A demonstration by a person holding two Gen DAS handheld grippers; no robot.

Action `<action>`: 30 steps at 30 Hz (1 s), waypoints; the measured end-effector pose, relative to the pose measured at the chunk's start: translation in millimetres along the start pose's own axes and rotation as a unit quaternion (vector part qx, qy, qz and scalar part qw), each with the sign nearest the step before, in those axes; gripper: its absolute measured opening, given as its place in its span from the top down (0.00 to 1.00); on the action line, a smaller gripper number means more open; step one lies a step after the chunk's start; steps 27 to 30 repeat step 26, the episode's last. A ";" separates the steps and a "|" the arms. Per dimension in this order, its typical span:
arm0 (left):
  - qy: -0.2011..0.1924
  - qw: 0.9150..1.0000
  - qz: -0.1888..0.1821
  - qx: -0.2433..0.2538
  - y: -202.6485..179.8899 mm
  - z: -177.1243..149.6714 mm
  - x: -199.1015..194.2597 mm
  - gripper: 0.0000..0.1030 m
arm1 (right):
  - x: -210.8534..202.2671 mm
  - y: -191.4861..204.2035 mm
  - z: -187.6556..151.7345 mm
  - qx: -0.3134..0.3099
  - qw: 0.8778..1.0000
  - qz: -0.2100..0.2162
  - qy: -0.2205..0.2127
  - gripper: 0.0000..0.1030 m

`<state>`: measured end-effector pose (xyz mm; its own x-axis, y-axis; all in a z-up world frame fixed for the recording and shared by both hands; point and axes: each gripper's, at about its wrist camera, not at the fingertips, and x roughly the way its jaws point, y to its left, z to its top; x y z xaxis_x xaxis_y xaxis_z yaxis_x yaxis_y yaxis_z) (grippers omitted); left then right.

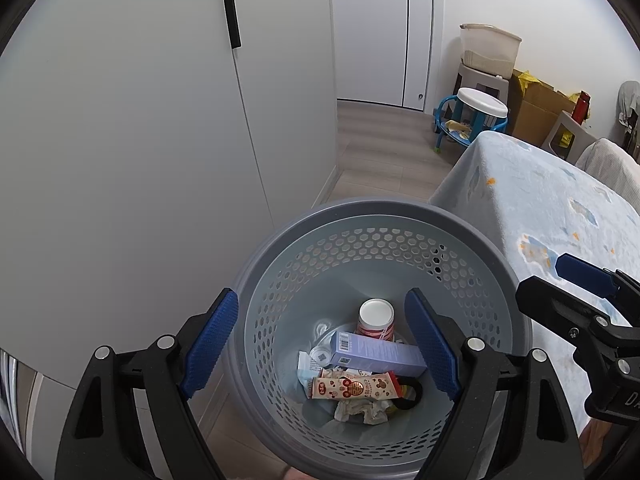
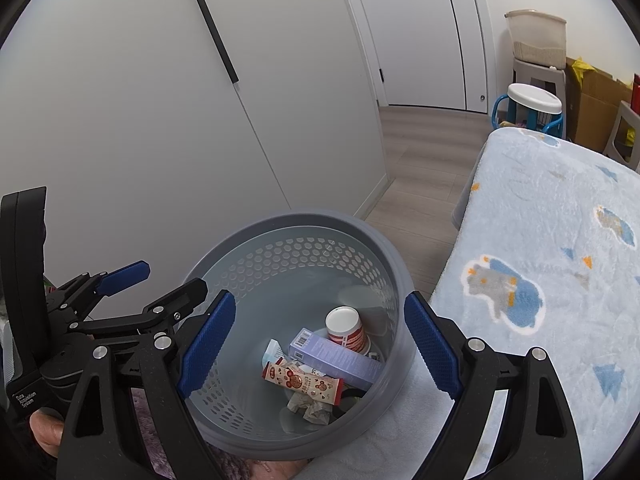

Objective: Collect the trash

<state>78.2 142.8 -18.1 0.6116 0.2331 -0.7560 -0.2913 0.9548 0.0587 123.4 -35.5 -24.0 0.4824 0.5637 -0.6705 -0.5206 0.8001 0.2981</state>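
Barcode on purple box (image 1: 378, 352) in bin (image 1: 280, 224), "Data Acquisition System" on left gripper (image 2: 120, 284) – both grippers spread, right gripper (image 2: 316, 344) empty

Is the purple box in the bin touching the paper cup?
Touching. The left wrist view shows the purple box lying against the base of the tipped paper cup, overlapping it, no gap.

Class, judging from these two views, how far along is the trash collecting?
Done: a red-and-white paper cup, lilac carton, snack wrapper and crumpled tissue lie in the grey perforated bin. In hand: nothing; both jaws open. Left: no loose trash visible.
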 end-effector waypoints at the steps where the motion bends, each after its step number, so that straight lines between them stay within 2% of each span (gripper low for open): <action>1: 0.000 1.000 0.000 0.000 0.0 0.0 0.0 0.21 | 0.1 0.2 0.0 0.001 1.000 0.000 0.000 0.18; 30: 0.000 1.000 0.000 -0.002 -0.2 -0.1 -0.7 0.21 | 1.9 3.5 -0.2 0.000 1.000 0.001 0.002 0.18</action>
